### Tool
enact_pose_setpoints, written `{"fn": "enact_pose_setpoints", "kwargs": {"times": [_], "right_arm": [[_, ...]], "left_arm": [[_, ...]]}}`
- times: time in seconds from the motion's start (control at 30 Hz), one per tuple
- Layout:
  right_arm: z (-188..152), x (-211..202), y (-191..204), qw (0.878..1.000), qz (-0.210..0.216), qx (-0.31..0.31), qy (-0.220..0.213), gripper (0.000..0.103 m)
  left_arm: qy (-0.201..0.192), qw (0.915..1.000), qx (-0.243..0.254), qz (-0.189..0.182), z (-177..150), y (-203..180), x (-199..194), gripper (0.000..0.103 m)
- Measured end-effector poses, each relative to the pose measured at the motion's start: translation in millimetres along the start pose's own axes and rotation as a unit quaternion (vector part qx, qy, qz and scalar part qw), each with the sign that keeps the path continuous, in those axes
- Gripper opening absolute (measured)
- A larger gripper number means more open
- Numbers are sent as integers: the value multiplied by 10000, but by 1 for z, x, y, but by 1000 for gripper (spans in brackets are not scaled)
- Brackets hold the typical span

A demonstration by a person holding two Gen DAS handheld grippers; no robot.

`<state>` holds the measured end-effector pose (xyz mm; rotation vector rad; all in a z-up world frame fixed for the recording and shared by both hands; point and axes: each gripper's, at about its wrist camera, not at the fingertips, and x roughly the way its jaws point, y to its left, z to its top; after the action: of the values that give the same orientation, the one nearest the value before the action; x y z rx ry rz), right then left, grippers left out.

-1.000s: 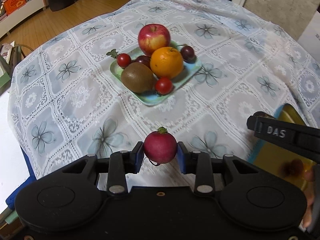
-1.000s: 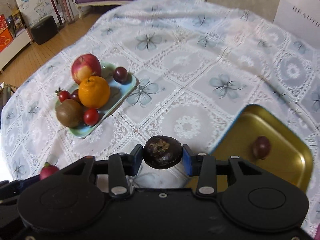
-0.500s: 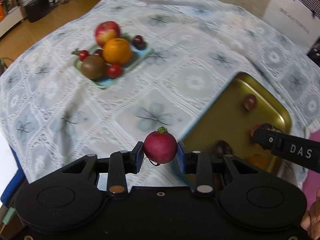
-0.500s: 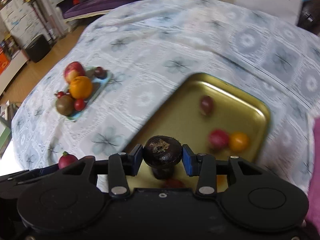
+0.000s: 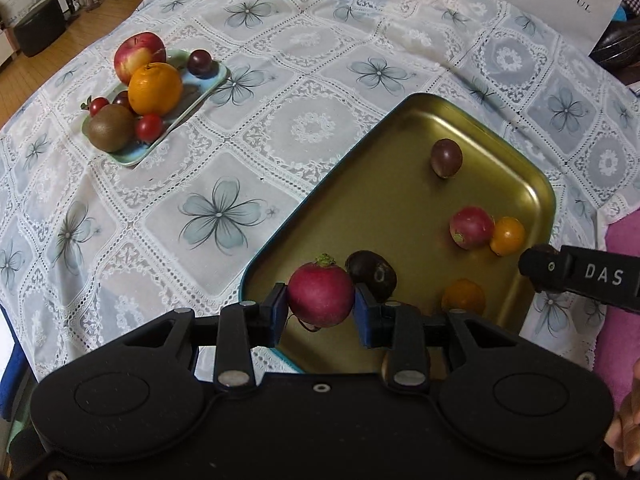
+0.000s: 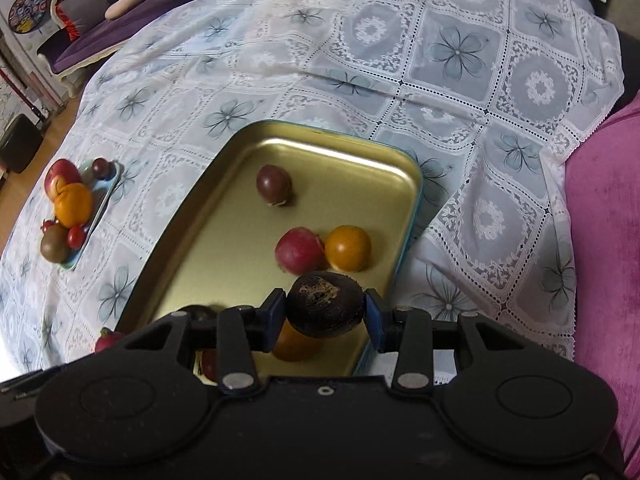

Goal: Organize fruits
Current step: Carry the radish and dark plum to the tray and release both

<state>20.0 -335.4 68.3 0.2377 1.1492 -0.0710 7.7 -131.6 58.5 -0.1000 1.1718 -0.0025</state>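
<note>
Both grippers, left (image 5: 321, 314) pinching a red radish (image 5: 320, 295) and right (image 6: 325, 316) clamping what looks like a dark chestnut (image 6: 325, 305), have swung from the tablecloth (image 5: 224, 184) to over the gold tray's (image 5: 400, 120) near edge, ready for release.

Metal tray (image 5: 404, 196), lace cloth (image 5: 224, 216)
Tray looked brushed gold, satin sheen; tablecloth was matt white lace; green plate (image 5: 208, 84) glossy glazed.

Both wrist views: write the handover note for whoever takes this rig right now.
Left gripper: shut on a red radish, over the gold tray.
Right gripper: shut on a dark brown fruit, also over the tray.
Done: a purple fruit, another radish and small orange fruits lie in the tray.
Left: release both; apple, orange, kiwi and small fruits remain on the green plate.
</note>
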Motion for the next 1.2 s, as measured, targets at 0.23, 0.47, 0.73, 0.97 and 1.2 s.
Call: {"fn": "enact_pose_setpoints", "kwargs": {"times": [0.23, 0.47, 0.73, 0.97, 1.2], "right_arm": [[18, 16, -2, 9999, -105, 126, 31, 42], [37, 39, -1, 9996, -257, 52, 130, 42], [54, 61, 2, 9990, -412, -70, 150, 42], [63, 67, 5, 9993, -370, -42, 61, 43], [60, 65, 7, 9995, -309, 7, 105, 44]], "left_arm": [[17, 9999, 70, 95, 29, -18, 11, 44], [129, 9997, 186, 43, 58, -44, 32, 44], [296, 9989, 335, 106, 74, -60, 58, 44], [306, 9991, 286, 111, 75, -56, 64, 44], [133, 9995, 266, 84, 73, -51, 52, 48]]}}
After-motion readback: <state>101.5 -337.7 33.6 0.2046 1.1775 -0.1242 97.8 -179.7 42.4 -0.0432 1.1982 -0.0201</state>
